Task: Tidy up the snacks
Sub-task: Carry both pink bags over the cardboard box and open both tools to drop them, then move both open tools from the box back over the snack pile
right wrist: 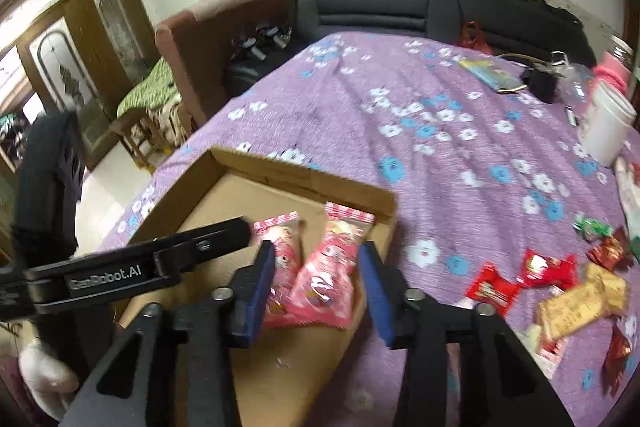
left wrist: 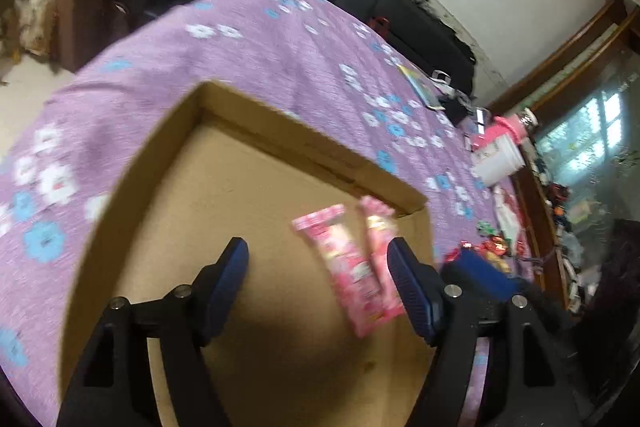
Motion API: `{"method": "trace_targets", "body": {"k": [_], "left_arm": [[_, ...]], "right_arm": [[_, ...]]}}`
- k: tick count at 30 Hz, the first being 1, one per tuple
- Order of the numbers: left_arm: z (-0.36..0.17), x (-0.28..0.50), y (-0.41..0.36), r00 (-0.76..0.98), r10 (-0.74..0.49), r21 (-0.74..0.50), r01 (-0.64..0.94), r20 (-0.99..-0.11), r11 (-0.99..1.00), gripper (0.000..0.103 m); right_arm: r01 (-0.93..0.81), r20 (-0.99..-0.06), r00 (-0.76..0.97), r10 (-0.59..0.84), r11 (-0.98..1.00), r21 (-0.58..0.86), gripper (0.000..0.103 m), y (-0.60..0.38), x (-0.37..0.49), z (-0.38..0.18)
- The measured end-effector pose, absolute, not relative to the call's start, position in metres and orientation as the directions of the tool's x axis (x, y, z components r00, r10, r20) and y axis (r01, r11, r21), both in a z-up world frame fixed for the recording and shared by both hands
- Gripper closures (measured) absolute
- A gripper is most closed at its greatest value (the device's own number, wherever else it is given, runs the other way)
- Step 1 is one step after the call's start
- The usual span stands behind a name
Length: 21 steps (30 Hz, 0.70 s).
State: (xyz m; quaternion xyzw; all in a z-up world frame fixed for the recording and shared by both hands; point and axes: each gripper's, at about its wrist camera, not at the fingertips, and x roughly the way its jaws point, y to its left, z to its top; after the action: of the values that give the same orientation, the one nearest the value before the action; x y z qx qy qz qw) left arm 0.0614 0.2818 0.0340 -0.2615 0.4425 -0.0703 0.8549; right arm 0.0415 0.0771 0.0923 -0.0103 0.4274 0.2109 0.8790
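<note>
I have both sets of fingers spread and holding nothing over the cardboard box [right wrist: 224,195]: two pink snack packets [right wrist: 328,267] lie flat on its floor side by side, long axes running away from me toward the far wall, between my right gripper [right wrist: 318,287] fingers but untouched, and just inside the right-hand finger of my left gripper [left wrist: 318,287]. The remaining snacks, red packets [right wrist: 516,277] and a beige biscuit pack [right wrist: 580,303], lie loose off to my right, nearest the right gripper. Everything rests on a worktop under a purple flowered cloth [right wrist: 400,99], with a dark sofa [right wrist: 380,11] beyond.
</note>
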Motion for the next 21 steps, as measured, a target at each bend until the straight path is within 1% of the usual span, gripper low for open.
{"method": "trace_targets", "body": {"k": [2, 7, 9, 11, 14, 16, 18, 19, 21], "left_arm": [[0.032, 0.049, 0.286, 0.604, -0.324, -0.489, -0.128, -0.729, 0.863, 0.032], [0.030, 0.021, 0.302, 0.610, -0.304, -0.493, -0.165, -0.731, 0.854, 0.032], [0.031, 0.014, 0.309, 0.619, -0.324, -0.523, -0.166, -0.715, 0.836, 0.032], [0.044, 0.006, 0.311, 0.634, -0.330, -0.534, -0.156, -0.700, 0.831, 0.032], [0.081, -0.015, 0.292, 0.678, -0.353, -0.536, -0.072, -0.645, 0.841, 0.031], [0.102, -0.032, 0.270, 0.698, -0.366, -0.519, -0.008, -0.615, 0.855, 0.021], [0.117, -0.049, 0.241, 0.713, -0.375, -0.493, 0.046, -0.593, 0.869, 0.017], [0.121, -0.055, 0.227, 0.711, -0.385, -0.483, 0.073, -0.589, 0.873, 0.017], [0.122, -0.064, 0.196, 0.687, -0.416, -0.469, 0.123, -0.596, 0.875, 0.017]], "right_arm": [[-0.356, -0.742, 0.575, 0.344, 0.922, 0.152, 0.044, 0.060, 0.033, 0.099], [-0.284, -0.741, 0.615, 0.271, 0.952, 0.112, 0.044, 0.001, 0.003, 0.101], [-0.243, -0.755, 0.616, 0.226, 0.966, 0.091, 0.038, -0.025, -0.009, 0.097], [-0.195, -0.771, 0.617, 0.161, 0.980, 0.049, 0.034, -0.051, -0.022, 0.089], [-0.143, -0.801, 0.594, 0.069, 0.990, -0.020, 0.034, -0.086, -0.037, 0.068], [-0.098, -0.810, 0.585, 0.031, 0.995, -0.033, 0.034, -0.106, -0.041, 0.054], [-0.058, -0.811, 0.585, 0.008, 0.998, -0.032, 0.033, -0.121, -0.039, 0.046], [-0.034, -0.811, 0.584, -0.007, 0.999, -0.033, 0.032, -0.128, -0.036, 0.042], [-0.009, -0.816, 0.578, -0.019, 1.000, -0.029, 0.024, -0.138, -0.030, 0.035]]}}
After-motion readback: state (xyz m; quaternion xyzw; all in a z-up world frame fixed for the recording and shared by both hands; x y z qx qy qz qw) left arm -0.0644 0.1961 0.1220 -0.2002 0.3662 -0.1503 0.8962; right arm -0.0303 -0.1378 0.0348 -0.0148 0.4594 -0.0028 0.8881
